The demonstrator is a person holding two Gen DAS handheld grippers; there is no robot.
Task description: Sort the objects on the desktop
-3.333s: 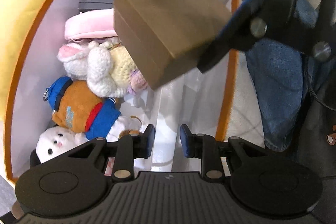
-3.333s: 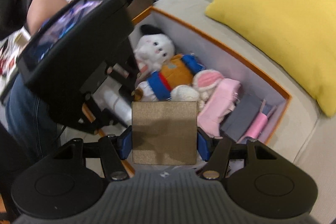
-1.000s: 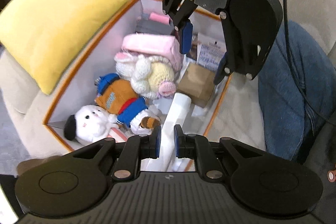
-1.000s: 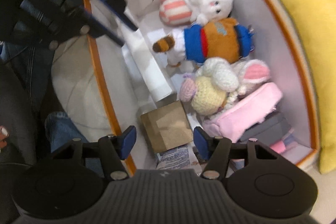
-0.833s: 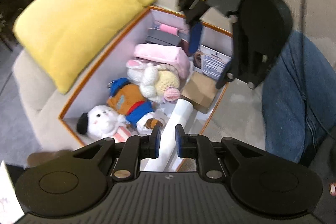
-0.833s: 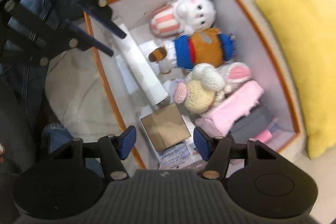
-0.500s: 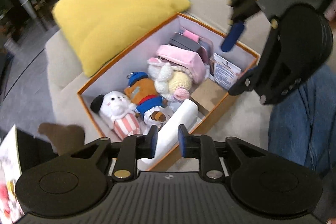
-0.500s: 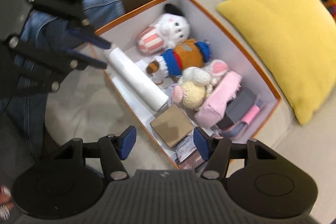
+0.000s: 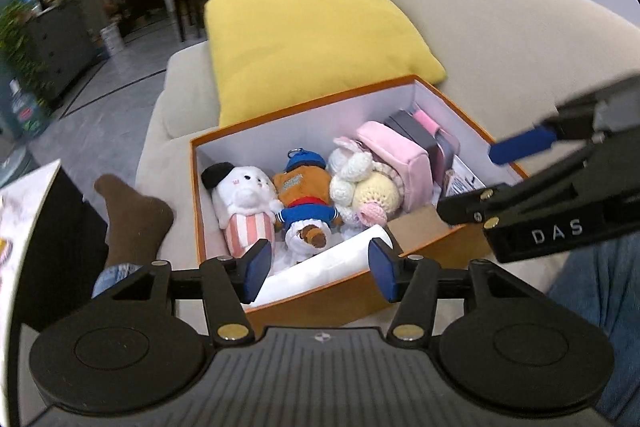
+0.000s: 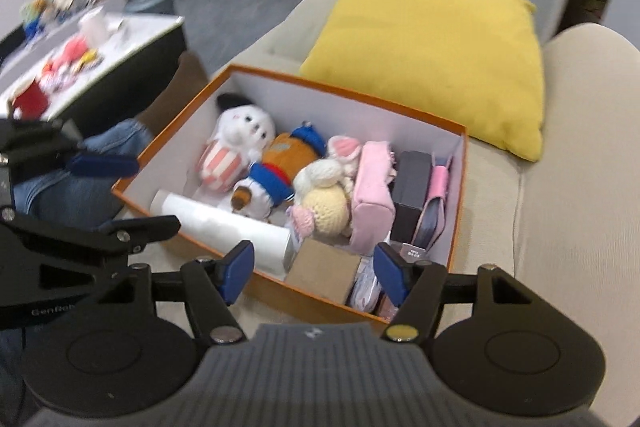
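Two grippers hang over an orange-walled cardboard box (image 9: 344, 293) on a beige fabric sofa (image 9: 500, 27). The left gripper (image 9: 318, 265) and right gripper (image 10: 314, 269) both have jaws opening, nothing between them. Centre frame, the box holds fuzzy plush toys (image 10: 276, 167), a crocheted bunny (image 9: 366, 183), a smooth white tube (image 10: 224, 223) and a plain brown carton (image 10: 324, 271). A puffy yellow cushion (image 9: 312, 39) sits behind, dim room beyond.
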